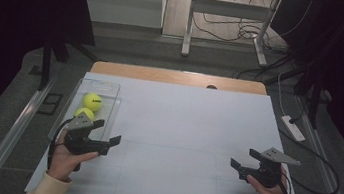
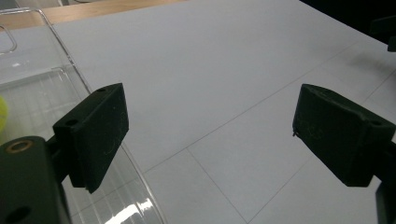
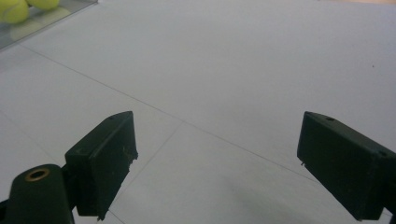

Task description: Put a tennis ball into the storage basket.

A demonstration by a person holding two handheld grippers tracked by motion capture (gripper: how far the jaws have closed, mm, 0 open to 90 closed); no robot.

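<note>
A white table top [image 1: 181,128] with a bare wooden strip at its far edge stands on grey floor [image 1: 131,46]. Beyond it stands a metal frame [image 1: 228,21] with loose cables around its feet. Dark curtains [image 1: 20,6] hang to either side.

2 tennis balls [image 1: 90,105] in clear tray [image 1: 111,87]; left hand-held gripper [image 1: 107,134] beside it, right hand-held gripper [image 1: 242,158] well apart.
</note>
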